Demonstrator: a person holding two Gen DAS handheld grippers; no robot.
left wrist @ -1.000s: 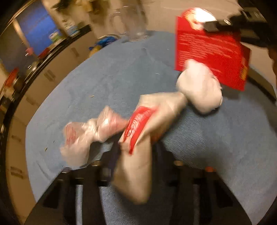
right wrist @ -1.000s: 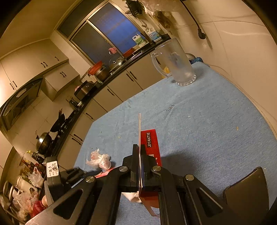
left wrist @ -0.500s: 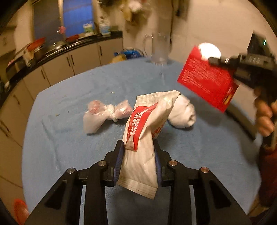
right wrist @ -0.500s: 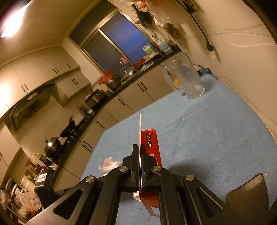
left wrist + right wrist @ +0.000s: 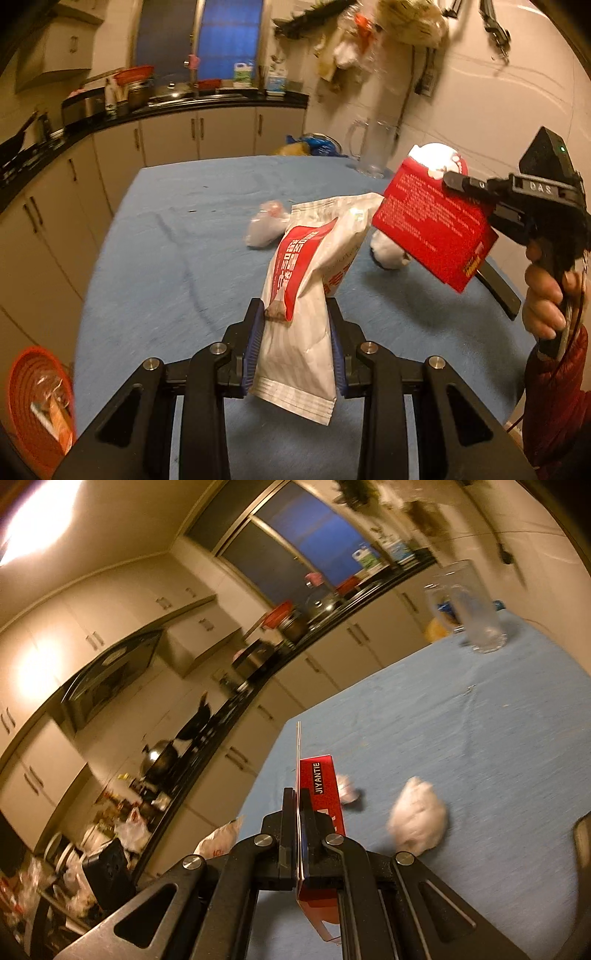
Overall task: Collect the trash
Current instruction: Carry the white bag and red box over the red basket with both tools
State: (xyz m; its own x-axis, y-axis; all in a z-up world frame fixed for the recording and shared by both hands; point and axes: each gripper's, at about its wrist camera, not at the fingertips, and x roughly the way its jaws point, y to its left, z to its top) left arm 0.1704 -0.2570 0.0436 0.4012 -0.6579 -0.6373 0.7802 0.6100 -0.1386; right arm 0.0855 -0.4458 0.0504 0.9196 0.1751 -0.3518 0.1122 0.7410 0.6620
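Left gripper [image 5: 295,343] is clamped on a white-and-red snack bag [image 5: 306,295], mid-frame above the blue table [image 5: 177,236]. Right gripper [image 5: 300,830] pinches a flat red box [image 5: 325,797]. Crumpled tissue [image 5: 417,821] and a small plastic wad [image 5: 264,227] sit just behind.
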